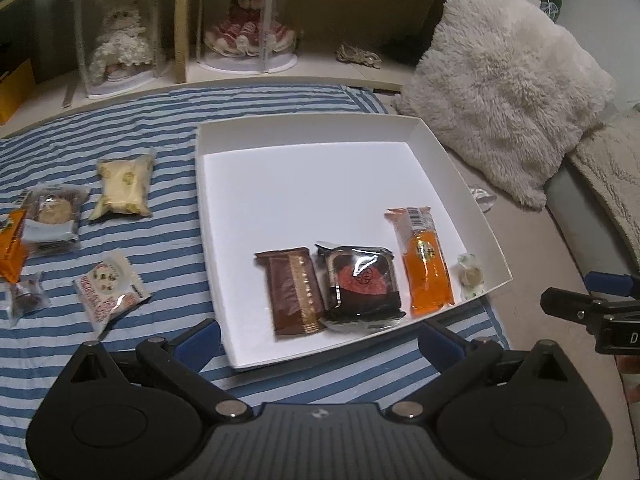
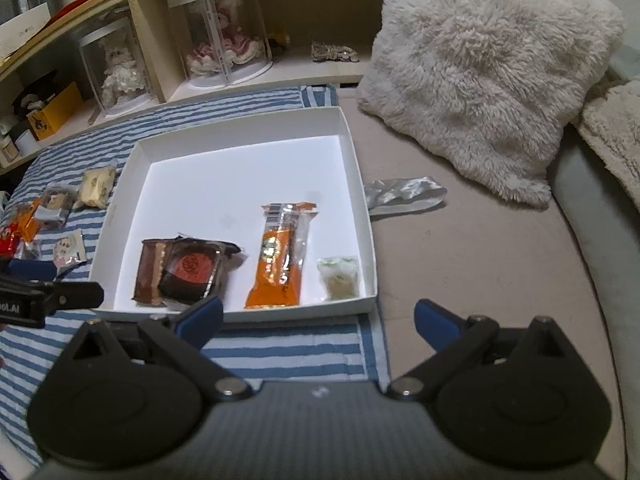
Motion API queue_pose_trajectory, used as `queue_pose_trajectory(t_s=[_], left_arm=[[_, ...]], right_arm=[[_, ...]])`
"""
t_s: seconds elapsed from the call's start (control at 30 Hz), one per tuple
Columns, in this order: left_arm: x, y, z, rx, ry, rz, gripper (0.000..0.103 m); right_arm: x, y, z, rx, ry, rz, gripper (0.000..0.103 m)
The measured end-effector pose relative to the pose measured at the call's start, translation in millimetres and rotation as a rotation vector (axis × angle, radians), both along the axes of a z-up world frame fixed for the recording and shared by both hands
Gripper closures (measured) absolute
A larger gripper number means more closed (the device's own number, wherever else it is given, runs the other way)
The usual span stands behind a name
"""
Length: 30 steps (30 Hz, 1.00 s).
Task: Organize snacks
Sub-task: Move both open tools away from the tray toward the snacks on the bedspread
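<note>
Both my left tongs (image 1: 318, 334) and right tongs (image 2: 318, 318) hung released, empty. The yellow snack packet (image 1: 123, 188) lay left of the white box (image 1: 460, 168) on the striped bed — light, crinkly, crushable; I judged its middle the best hold.

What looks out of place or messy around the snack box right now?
In the white box, the black-and-red snack overlaps the brown packet instead of lying flat. A crumpled silver wrapper lies outside on the grey surface.
</note>
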<state>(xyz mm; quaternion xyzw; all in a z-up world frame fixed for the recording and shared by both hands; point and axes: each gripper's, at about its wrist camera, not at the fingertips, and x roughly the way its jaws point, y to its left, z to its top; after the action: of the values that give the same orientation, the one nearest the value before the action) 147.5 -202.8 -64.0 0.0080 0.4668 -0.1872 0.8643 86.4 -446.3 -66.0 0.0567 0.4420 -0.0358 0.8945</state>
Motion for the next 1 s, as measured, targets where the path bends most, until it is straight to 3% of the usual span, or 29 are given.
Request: queue_pose_trajectory(t_s=[0.5, 1.0], left_arm=[[-8.5, 66.8, 16.4, 0.022, -0.045, 0.064, 0.000], [9.6, 176.3, 10.7, 0.027, -0.047, 0.240, 0.000]], right_arm=[[-3.0, 43.3, 17.0, -0.001, -0.047, 0.016, 0.000], [32.7, 119.7, 11.4, 0.081, -0.097, 0.094, 0.000]])
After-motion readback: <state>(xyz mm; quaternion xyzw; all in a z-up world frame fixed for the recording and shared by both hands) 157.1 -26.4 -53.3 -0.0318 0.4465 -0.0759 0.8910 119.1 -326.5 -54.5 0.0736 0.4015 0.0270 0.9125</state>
